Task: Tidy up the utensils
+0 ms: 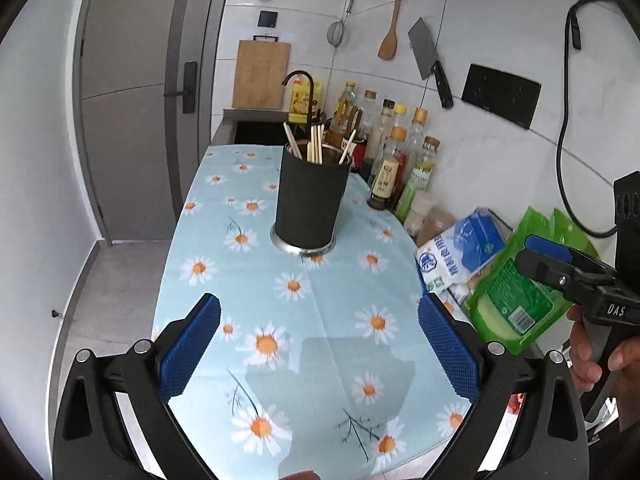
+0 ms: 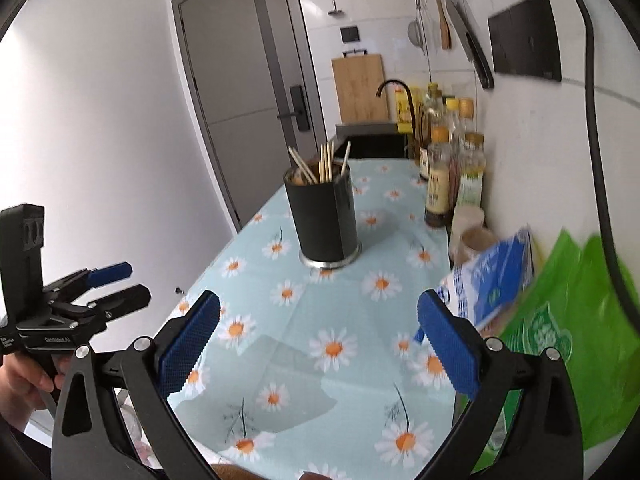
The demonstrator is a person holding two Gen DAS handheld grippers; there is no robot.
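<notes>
OK, both tongs are spread wide with nothing between the pads. My left tongs [image 1: 319, 350] hover over the daisy-print tabletop [image 1: 240, 280]; my right tongs [image 2: 319, 350] are over the same cloth, nearer the wall side. The holder [image 1: 310, 200], black with a steel base, stands upright on the tabletop ahead of both, well apart from the pads. Chopsticks [image 1: 316, 145] stick up out of it, a few leaning left and right. Bottles [image 1: 400, 160] line the wall just beside the holder. A blue-white bag [image 1: 460, 252] and a green bag [image 1: 516, 292] lie at the right edge. In the right view the holder [image 2: 325, 216] sits mid-cloth.
</notes>
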